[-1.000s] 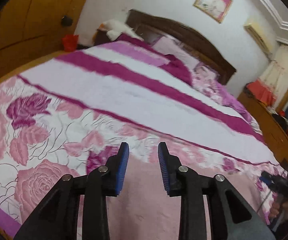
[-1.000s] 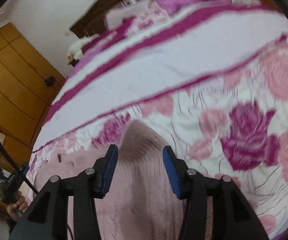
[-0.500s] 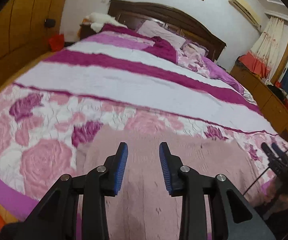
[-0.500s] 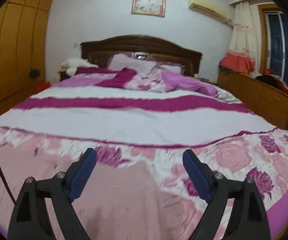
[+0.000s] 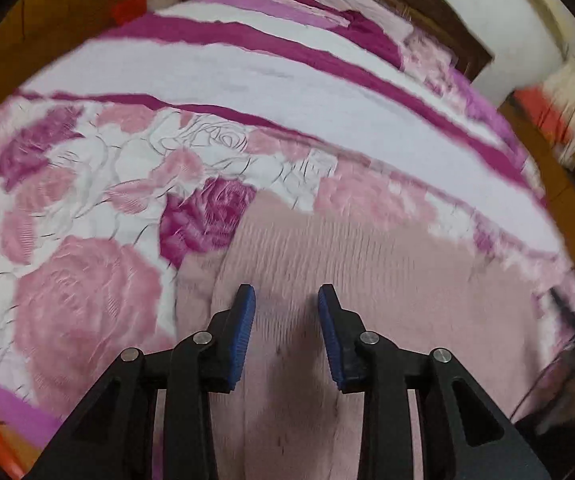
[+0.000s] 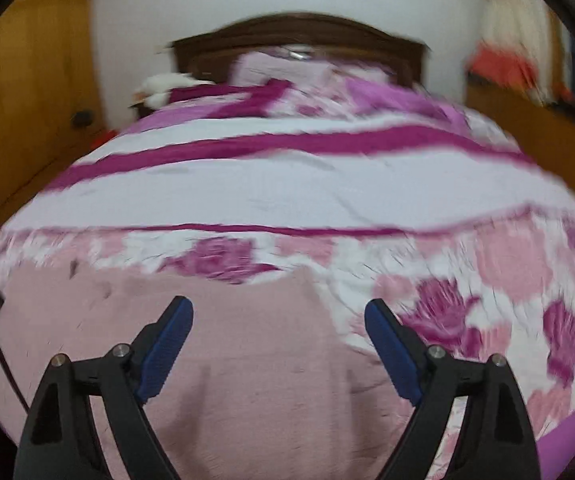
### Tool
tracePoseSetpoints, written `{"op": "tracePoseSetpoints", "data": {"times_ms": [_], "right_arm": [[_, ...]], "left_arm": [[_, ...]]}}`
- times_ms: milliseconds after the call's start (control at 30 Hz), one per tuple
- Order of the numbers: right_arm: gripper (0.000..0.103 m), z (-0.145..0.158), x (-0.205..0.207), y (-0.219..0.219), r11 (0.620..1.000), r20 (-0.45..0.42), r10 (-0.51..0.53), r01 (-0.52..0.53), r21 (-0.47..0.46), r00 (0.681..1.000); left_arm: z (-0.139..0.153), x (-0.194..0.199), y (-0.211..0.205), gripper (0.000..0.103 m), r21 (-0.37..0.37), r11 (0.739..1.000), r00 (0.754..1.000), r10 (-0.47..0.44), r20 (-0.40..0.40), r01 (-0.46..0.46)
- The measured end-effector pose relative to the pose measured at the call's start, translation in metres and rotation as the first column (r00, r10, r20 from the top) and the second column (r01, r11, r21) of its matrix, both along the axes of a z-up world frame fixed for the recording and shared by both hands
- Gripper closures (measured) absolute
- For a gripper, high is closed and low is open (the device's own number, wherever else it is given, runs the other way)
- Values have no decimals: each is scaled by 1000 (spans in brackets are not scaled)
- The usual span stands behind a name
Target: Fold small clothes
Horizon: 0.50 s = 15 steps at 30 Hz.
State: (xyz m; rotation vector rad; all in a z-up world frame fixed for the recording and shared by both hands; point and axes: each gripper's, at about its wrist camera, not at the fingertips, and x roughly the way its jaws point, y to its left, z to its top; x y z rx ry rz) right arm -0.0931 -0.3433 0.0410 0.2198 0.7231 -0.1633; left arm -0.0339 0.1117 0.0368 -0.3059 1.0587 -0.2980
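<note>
The right tool point(image 6: 278, 344) has let go: a second ago its blue pads were narrowed around a raised hump of the pink knit garment point(image 6: 223, 360), half a second ago they stood spread, and now they are spread wide with nothing between them. The cloth that was lifted now lies flat, so a fold or spreading move looks just completed and the tool is free for the next grasp.

The left tool point(image 5: 286, 334) has kept the same moderate gap throughout; its pads hover over the garment point(image 5: 347, 280) with fabric visible between them, not pinched. Its view has tipped downward since half a second ago, so the headboard has slid to the upper edge and the cloth fills the lower half.

The garment lies on the bed point(image 5: 247, 80), on the rose-printed band of the quilt, spreading across the lower centre and lower right in the left view and the lower left to centre in the right view. Both views are motion-blurred, so both hands seem to be moving. Both tools point forward and down at the cloth, the right one near the garment's right-hand edge in its frame.
</note>
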Motion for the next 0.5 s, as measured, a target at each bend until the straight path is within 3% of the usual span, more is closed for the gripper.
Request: {"op": "tracePoseSetpoints", "data": {"times_ms": [100,133,300,333,367,500], "right_arm": [[13,-13,11,-36,979,-32,-60,65,191,998],[18,-17,16,-44,968,-34,-47,54,246,998],[68,-43,41,-63,861,-48,34,-5,509,998],[90,-49,45,-63,843,-63,55,-13,538,997],[102,-51,47,-60,849,-71,61,-14,528,996],[103,-41,39,-62,866,5,44,-40,499,999]], "left_arm": [[-1,13,4,97,-72,997,999,-16,49,19],[-2,16,5,99,-90,996,998,-21,56,26],[-14,33,6,103,-157,987,1000,-10,21,13],[-14,33,6,103,-168,986,1000,-16,16,18],[-13,34,5,103,-177,984,1000,-19,19,23],[4,41,7,103,-182,983,998,10,69,3]]}}
